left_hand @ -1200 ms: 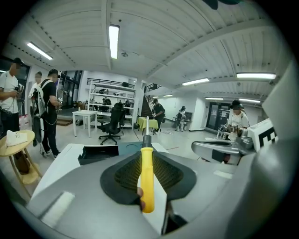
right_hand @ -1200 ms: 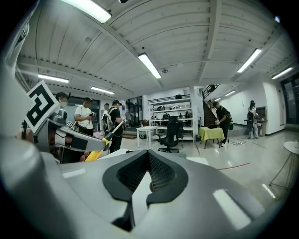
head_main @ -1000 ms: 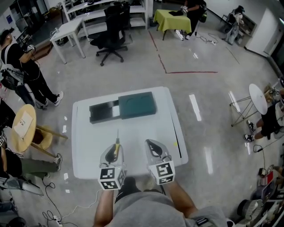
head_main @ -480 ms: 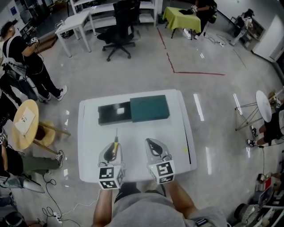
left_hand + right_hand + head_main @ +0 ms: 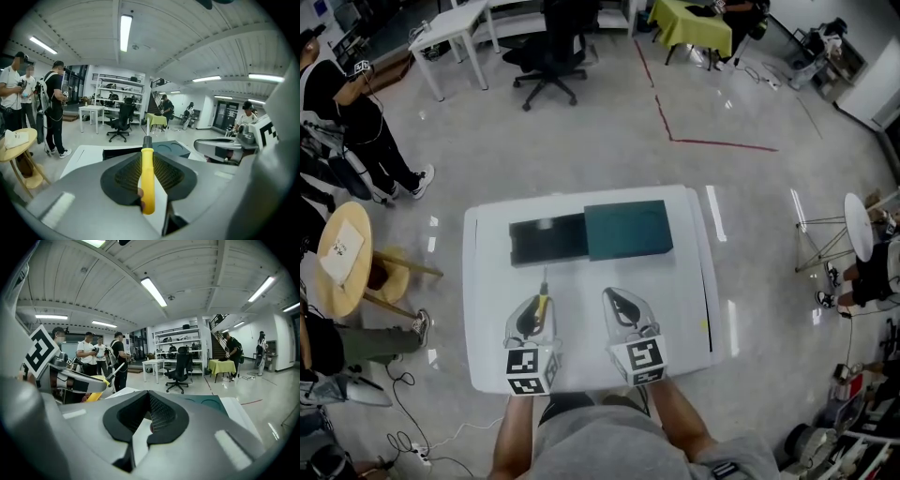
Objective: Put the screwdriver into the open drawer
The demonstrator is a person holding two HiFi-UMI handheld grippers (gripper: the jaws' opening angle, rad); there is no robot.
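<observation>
A yellow-handled screwdriver (image 5: 542,304) is clamped in my left gripper (image 5: 536,306), its thin shaft pointing ahead at the open black drawer (image 5: 547,240). That drawer is pulled out to the left of a dark teal cabinet (image 5: 628,230) on the white table (image 5: 684,300). In the left gripper view the yellow handle of the screwdriver (image 5: 147,178) lies between the black pads, with the drawer (image 5: 123,152) beyond it. My right gripper (image 5: 617,302) hovers beside the left one over the table's near part, shut with nothing in it. In its own view the right gripper (image 5: 149,401) has its pads together.
A round wooden stool (image 5: 339,258) stands left of the table and people (image 5: 347,103) stand at the far left. An office chair (image 5: 553,52) and a white desk (image 5: 450,33) are beyond the table. A small round table (image 5: 857,225) is at the right.
Both grippers have come forward over the table's near edge, closer to the drawer and cabinet. The screwdriver stays held in the left one.
</observation>
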